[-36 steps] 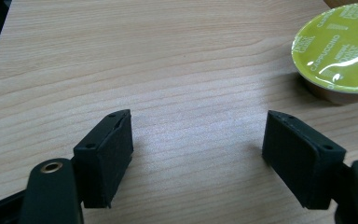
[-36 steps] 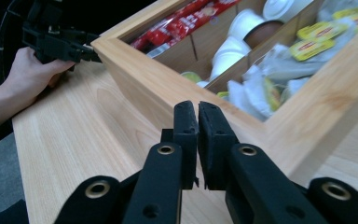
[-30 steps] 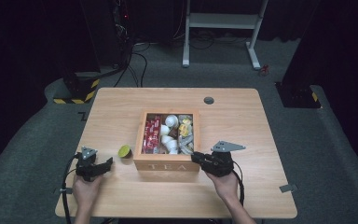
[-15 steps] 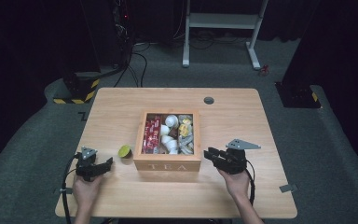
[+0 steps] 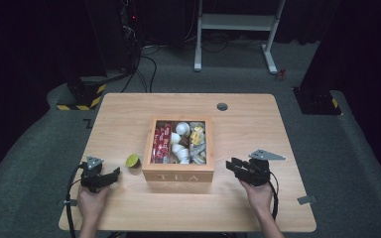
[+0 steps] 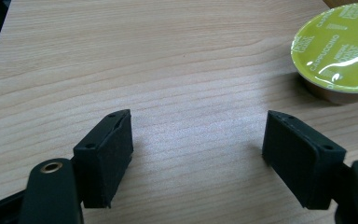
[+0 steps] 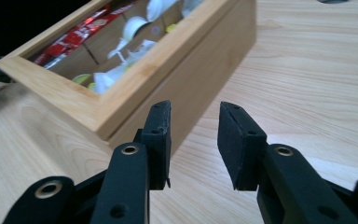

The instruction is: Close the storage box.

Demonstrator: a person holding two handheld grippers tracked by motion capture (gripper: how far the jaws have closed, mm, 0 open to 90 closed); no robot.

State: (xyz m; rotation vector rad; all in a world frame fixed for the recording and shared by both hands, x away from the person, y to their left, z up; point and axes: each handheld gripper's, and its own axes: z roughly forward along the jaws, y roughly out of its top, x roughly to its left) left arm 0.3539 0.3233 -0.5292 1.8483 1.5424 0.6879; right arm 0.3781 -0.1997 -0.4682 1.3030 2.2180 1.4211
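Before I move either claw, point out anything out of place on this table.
One green-lidded capsule sits alone on the table, just left of the wooden tea box, while the other pods and sachets lie inside its compartments. It rests upright and looks undamaged in the left gripper view. Nothing is spilled or askew.

The right gripper (image 7: pixel 193 140) hangs low over the table (image 7: pixel 317 93), its jaws apart and just opening, nothing between them, near a corner of the wooden box (image 7: pixel 177 60).
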